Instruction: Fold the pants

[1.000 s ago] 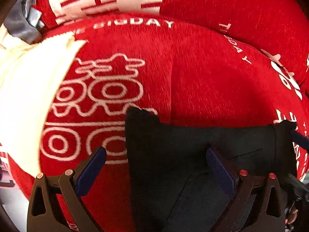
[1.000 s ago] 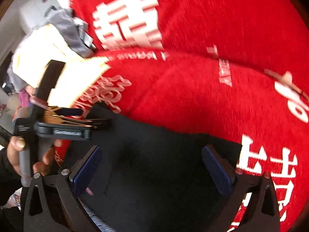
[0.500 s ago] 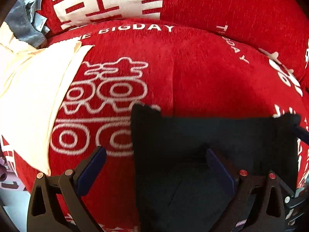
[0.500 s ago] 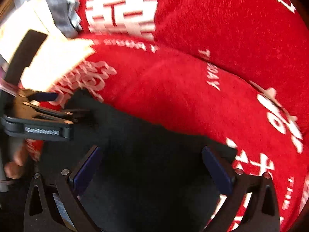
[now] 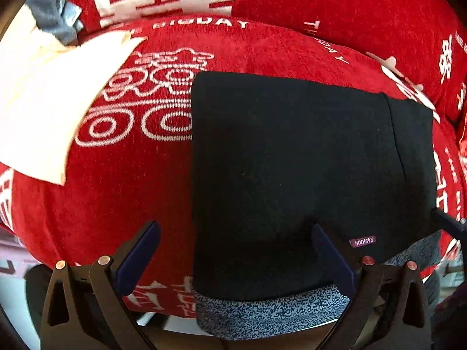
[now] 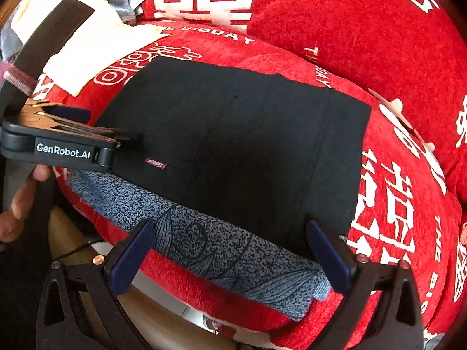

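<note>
Black pants point(image 5: 292, 160) lie folded into a flat rectangle on a red cushion point(image 5: 116, 189) with white lettering; a small purple label point(image 5: 362, 241) sits near their front edge. In the right wrist view the pants point(image 6: 248, 145) fill the middle. My left gripper point(image 5: 236, 258) is open above the pants' near left corner and holds nothing. My right gripper point(image 6: 229, 255) is open over the near edge, also with nothing in it. The left gripper point(image 6: 108, 128) shows side-on at the pants' left edge.
A grey speckled cloth point(image 6: 233, 256) with a leaf drawing sticks out from under the pants' near edge. A cream cloth point(image 5: 58, 102) and a grey cloth point(image 5: 55, 14) lie at the far left. Red back cushions point(image 5: 350, 14) rise behind. A hand point(image 6: 17, 204) holds the left gripper.
Both grippers have drawn back from the pants and stayed open. Much more of the folded pants and the grey cloth beneath now shows.
</note>
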`<act>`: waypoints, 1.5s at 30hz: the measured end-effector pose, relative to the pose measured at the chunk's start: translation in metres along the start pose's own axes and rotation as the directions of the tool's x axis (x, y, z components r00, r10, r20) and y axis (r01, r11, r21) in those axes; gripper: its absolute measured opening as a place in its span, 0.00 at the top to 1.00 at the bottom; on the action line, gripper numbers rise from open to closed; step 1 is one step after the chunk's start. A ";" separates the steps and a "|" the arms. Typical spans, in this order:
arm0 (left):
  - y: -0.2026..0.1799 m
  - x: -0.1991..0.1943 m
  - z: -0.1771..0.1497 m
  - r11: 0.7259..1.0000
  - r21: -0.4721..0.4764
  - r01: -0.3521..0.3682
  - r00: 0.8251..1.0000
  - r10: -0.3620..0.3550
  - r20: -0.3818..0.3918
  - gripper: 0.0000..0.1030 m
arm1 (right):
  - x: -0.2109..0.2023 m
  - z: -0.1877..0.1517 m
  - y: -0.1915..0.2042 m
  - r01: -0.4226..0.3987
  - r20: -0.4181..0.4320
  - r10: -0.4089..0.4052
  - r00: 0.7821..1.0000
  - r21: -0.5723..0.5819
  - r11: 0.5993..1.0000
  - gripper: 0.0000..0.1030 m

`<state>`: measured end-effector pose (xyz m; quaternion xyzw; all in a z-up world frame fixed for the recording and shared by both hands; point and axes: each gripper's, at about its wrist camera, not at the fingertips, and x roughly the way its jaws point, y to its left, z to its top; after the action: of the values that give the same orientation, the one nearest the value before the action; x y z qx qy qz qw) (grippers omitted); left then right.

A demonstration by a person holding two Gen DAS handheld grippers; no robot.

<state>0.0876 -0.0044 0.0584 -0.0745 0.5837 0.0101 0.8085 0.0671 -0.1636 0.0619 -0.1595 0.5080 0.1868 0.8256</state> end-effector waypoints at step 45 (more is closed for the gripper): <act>-0.040 -0.050 -0.020 0.980 0.083 -0.183 0.975 0.170 0.143 0.00 | -0.037 0.012 -0.041 0.182 -0.107 -0.153 0.982 0.350 0.919 0.00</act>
<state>0.0570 -0.0430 0.1042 0.0172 0.5317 0.0590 0.8447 0.0805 -0.1998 0.1029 -0.0565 0.5498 0.0134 0.8333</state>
